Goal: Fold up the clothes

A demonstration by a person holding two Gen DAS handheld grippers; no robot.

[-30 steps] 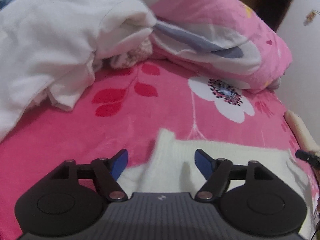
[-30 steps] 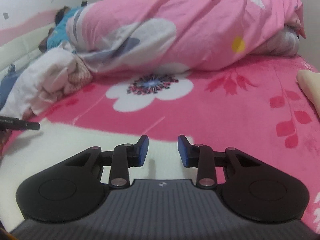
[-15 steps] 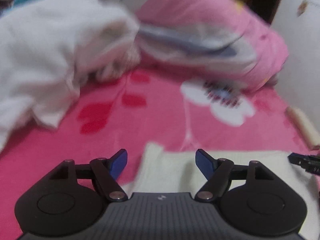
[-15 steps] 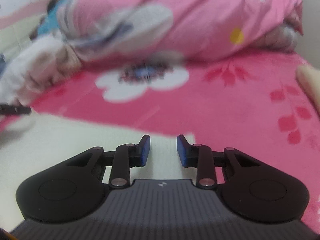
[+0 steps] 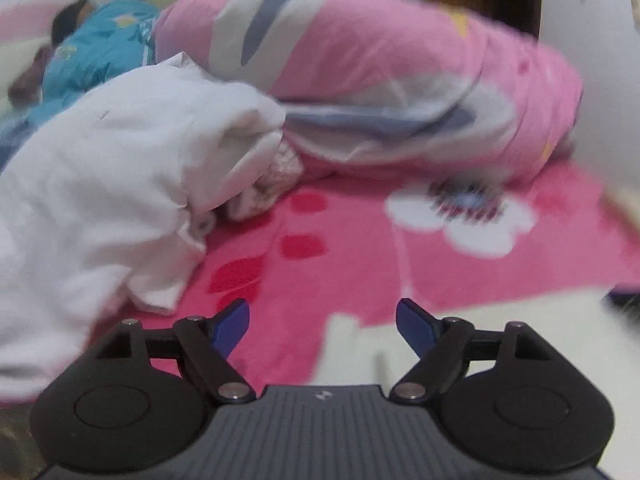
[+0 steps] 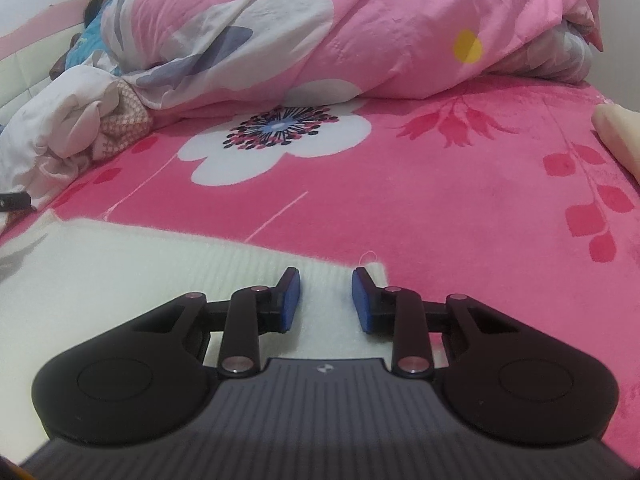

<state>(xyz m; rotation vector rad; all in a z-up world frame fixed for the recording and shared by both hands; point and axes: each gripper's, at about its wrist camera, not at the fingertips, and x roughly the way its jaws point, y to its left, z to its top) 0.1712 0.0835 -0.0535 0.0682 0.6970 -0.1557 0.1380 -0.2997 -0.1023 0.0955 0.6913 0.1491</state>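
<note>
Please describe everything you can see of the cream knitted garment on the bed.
The cream knitted garment lies flat on the pink flowered blanket. It looks soft and ribbed near its right corner, where the right gripper stands, jaws apart, not pinching it. The left gripper, open, is above its other end.

Cream knit garment (image 6: 160, 272) lies flat on pink blanket (image 6: 440, 200)

Two grippers were counted, the left gripper (image 5: 322, 326) and the right gripper (image 6: 325, 300). One cream garment (image 6: 120, 264), one white clothes pile (image 5: 104, 168) and one pink duvet (image 6: 360, 32) were seen.
</note>
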